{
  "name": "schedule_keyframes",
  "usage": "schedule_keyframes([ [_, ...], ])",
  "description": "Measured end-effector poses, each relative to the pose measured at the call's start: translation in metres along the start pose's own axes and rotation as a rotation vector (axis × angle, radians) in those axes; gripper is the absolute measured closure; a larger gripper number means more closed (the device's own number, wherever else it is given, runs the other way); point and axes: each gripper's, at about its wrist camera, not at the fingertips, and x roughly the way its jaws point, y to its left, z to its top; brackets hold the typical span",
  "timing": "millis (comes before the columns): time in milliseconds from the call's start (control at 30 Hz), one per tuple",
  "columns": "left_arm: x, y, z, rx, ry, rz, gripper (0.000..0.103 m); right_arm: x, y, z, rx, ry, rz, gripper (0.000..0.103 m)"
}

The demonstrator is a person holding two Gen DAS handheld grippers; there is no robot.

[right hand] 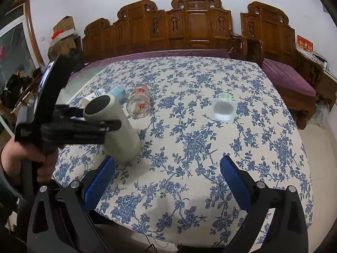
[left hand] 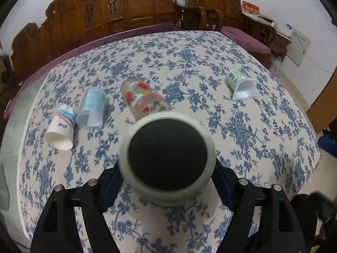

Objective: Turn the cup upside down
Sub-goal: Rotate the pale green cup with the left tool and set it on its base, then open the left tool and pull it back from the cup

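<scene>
A tall grey-green cup with a black base fills the middle of the left wrist view, base toward the camera. My left gripper is shut on its sides. In the right wrist view the cup stands tilted, mouth down on the floral tablecloth, black base up, with the left gripper clamped around its upper part. My right gripper is open and empty above the table's near edge, to the right of the cup.
Lying on the tablecloth are a striped paper cup, a light blue cup, a flowered glass and a white-green yogurt cup. Carved wooden benches stand behind the table.
</scene>
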Motion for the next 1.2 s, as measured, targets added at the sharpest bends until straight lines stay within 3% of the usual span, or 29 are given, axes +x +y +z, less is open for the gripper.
schedule_keyframes([
  [133, -0.022, 0.009, -0.017, -0.039, -0.023, -0.020, 0.025, -0.005, 0.003, 0.001, 0.007, -0.018, -0.002, 0.003],
  [300, -0.057, 0.018, -0.036, -0.048, -0.079, 0.004, 0.013, -0.016, 0.014, 0.004, -0.004, -0.057, -0.013, 0.003],
  [833, -0.119, 0.041, -0.096, -0.132, -0.138, 0.050, 0.012, -0.037, 0.050, -0.011, 0.035, -0.102, 0.003, 0.003],
  [1200, -0.162, 0.039, -0.127, -0.133, -0.214, 0.085, 0.012, -0.053, 0.069, -0.033, 0.073, -0.120, 0.021, 0.003],
])
